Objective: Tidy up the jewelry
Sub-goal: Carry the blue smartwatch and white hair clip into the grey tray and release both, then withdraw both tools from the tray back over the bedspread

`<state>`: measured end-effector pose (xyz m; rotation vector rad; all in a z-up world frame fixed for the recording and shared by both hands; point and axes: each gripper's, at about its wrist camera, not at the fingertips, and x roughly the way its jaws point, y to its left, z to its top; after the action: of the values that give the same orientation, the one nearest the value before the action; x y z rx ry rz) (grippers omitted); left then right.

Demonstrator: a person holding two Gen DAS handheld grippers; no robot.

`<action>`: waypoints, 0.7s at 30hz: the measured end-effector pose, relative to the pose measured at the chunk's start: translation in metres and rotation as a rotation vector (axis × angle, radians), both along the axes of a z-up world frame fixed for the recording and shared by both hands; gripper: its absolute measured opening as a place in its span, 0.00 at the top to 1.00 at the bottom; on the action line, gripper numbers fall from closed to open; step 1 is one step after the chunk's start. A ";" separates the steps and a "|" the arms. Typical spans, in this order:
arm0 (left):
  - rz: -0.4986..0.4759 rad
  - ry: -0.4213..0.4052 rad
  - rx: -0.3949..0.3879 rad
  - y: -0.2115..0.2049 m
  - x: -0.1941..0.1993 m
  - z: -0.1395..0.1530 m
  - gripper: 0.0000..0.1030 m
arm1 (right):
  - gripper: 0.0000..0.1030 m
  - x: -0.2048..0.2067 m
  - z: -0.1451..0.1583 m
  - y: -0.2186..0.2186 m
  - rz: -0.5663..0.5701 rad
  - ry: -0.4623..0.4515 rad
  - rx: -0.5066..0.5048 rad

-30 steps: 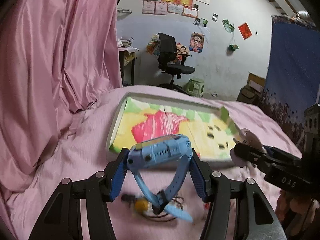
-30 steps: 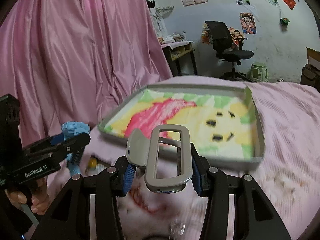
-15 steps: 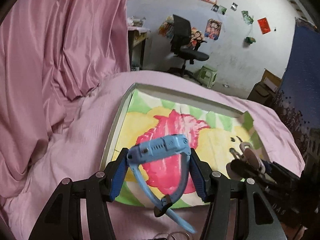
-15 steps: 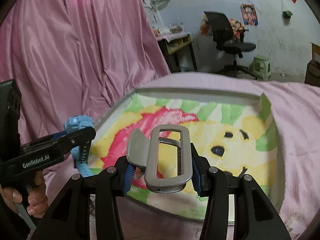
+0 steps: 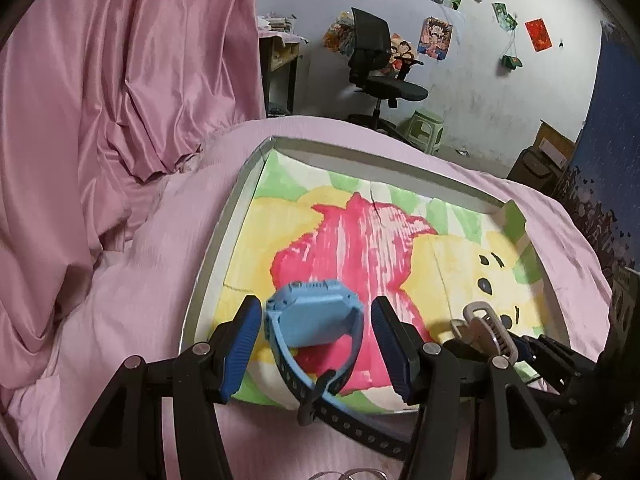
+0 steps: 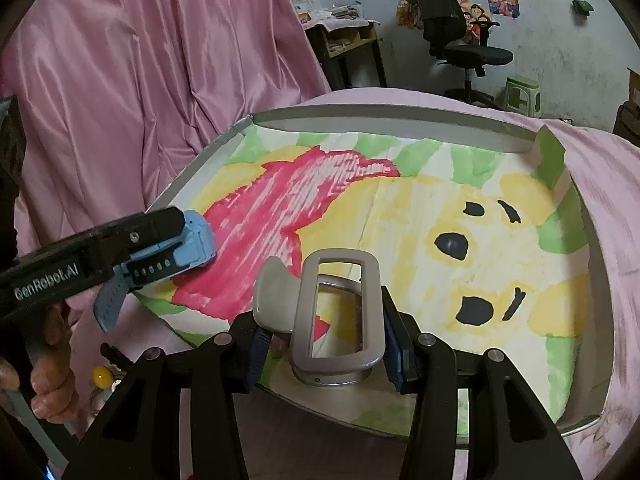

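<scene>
A pink sheet (image 5: 132, 304) covers the bed, with a glossy pink curtain (image 5: 120, 80) hanging behind it on the left. On the sheet lies a shallow grey tray (image 6: 400, 114) lined with a painted paper (image 6: 460, 208) showing a yellow bear face and a red patch. Beyond the bed stand a black office chair (image 5: 376, 68) and a small green stool (image 5: 428, 130) against a white wall with pictures. The left gripper (image 5: 316, 336) is over the near left part of the tray, its blue pads (image 5: 242, 344) clamped on a blue watch (image 5: 316, 316), whose strap hangs down over the tray's near edge. The right gripper (image 6: 324, 344) is over the tray's near edge and grasps a grey clasp-like metal piece (image 6: 340, 316), upright between its pads. A hand (image 6: 48, 380) shows under the left gripper's handle.
</scene>
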<state>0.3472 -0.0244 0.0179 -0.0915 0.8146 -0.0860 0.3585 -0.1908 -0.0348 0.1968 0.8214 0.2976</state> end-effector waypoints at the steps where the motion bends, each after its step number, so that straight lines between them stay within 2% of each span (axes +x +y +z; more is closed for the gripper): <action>1: 0.001 -0.003 -0.005 0.001 -0.002 0.000 0.47 | 0.58 0.000 0.000 -0.001 -0.002 0.004 0.003; 3: 0.004 -0.017 -0.021 0.003 -0.007 0.001 0.47 | 0.56 -0.001 0.000 -0.003 -0.008 0.012 0.005; 6: 0.003 -0.049 -0.054 0.007 -0.019 0.008 0.45 | 0.41 -0.010 0.007 -0.006 -0.019 -0.012 -0.002; 9: 0.005 -0.095 -0.081 0.010 -0.035 0.017 0.34 | 0.37 -0.023 0.019 -0.013 -0.033 -0.049 -0.011; 11: 0.003 -0.130 -0.088 0.011 -0.049 0.024 0.27 | 0.34 -0.037 0.031 -0.020 -0.046 -0.086 -0.004; 13: -0.006 -0.168 -0.087 0.010 -0.064 0.032 0.24 | 0.24 -0.051 0.042 -0.027 -0.061 -0.129 -0.007; 15: -0.018 -0.208 -0.088 0.009 -0.080 0.038 0.21 | 0.21 -0.072 0.054 -0.034 -0.082 -0.188 -0.009; 19: -0.033 -0.271 -0.079 0.007 -0.110 0.048 0.09 | 0.11 -0.110 0.069 -0.044 -0.108 -0.283 -0.003; 21: -0.042 -0.309 -0.064 0.005 -0.127 0.050 0.07 | 0.10 -0.128 0.075 -0.047 -0.120 -0.323 -0.004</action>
<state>0.2204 -0.0195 0.0675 -0.1180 0.5050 -0.1622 0.2309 -0.2375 0.0398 0.1871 0.4887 0.2079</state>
